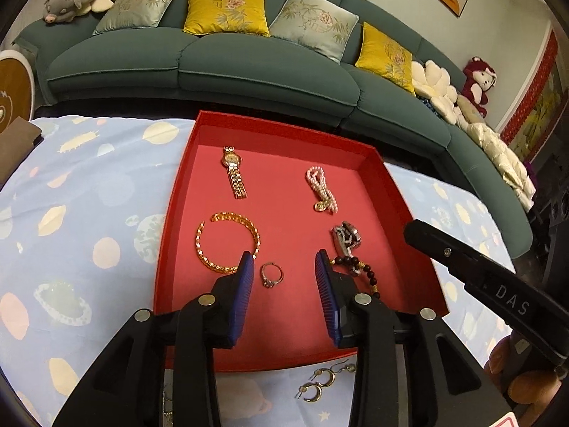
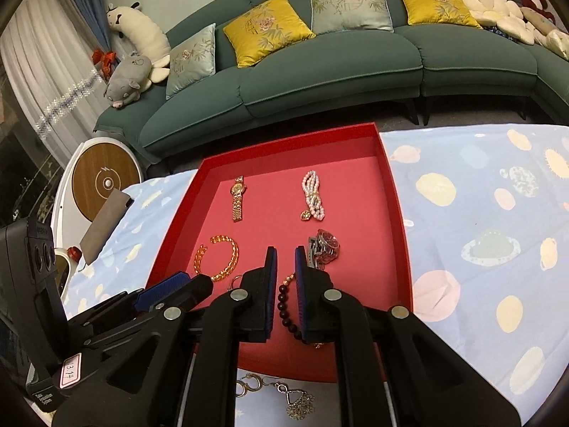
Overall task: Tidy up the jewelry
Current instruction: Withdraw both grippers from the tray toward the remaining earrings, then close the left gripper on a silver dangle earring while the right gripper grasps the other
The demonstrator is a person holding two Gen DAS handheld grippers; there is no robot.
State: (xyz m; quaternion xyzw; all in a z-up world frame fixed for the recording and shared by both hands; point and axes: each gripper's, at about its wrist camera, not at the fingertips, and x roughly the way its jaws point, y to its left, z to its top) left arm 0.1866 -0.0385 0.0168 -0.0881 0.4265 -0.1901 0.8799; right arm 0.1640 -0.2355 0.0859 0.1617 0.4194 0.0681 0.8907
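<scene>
A red tray (image 1: 170, 213) (image 2: 394, 192) lies on a blue patterned cloth. It holds a gold watch (image 1: 234, 172) (image 2: 237, 199), a pearl bracelet (image 1: 322, 190) (image 2: 313, 195), a gold bangle (image 1: 227, 242) (image 2: 217, 259), a silver watch (image 1: 345, 238) (image 2: 325, 247), a ring (image 1: 272, 274) and a dark bead bracelet (image 1: 359, 270) (image 2: 286, 306). My left gripper (image 1: 284, 263) is open over the ring. My right gripper (image 2: 284, 256) hangs over the bead bracelet, its jaws a narrow gap apart and holding nothing.
Gold hoop earrings (image 1: 320, 382) and a gold necklace (image 2: 281, 393) lie on the cloth before the tray's near edge. A green sofa with cushions (image 1: 227, 49) stands beyond the table. A round white stand (image 2: 103, 178) is at the left.
</scene>
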